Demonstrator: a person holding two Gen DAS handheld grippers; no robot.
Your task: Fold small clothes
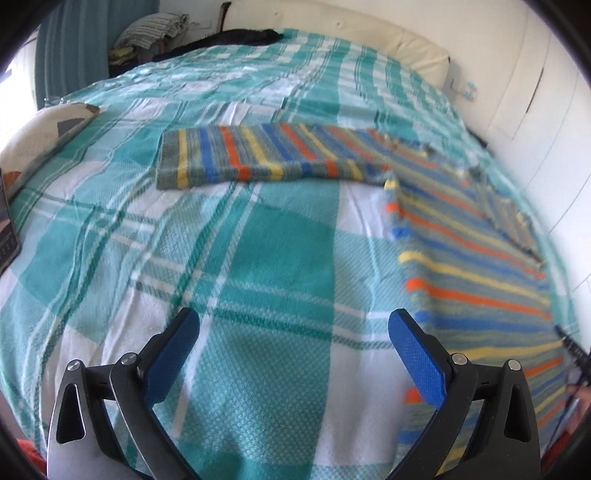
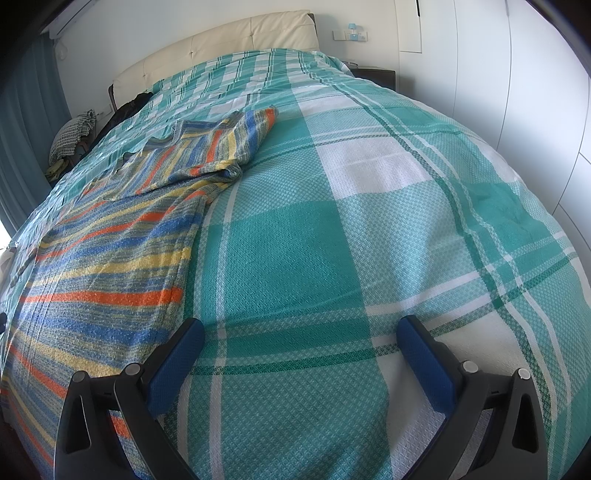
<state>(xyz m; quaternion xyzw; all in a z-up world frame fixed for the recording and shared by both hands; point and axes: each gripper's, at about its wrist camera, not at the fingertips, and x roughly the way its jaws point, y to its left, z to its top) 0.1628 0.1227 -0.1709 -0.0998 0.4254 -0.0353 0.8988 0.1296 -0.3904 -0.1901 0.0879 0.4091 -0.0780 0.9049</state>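
A striped knit sweater [image 1: 469,251] in blue, orange, yellow and grey lies flat on the bed. In the left wrist view its body is at the right and one sleeve [image 1: 266,155] stretches out to the left. In the right wrist view the sweater [image 2: 103,266] lies at the left with its other sleeve [image 2: 236,144] folded in across the chest. My left gripper [image 1: 293,328] is open and empty over the bedspread, left of the sweater's edge. My right gripper [image 2: 301,332] is open and empty, just right of the sweater's hem side.
The bed is covered by a teal and white plaid bedspread [image 2: 369,221]. A cream headboard [image 2: 229,40] stands at the far end. A pillow [image 1: 40,129] lies at the left edge. Clothes are piled [image 1: 147,33] beside the bed by a curtain. White wardrobe doors [image 2: 535,92] run along the right.
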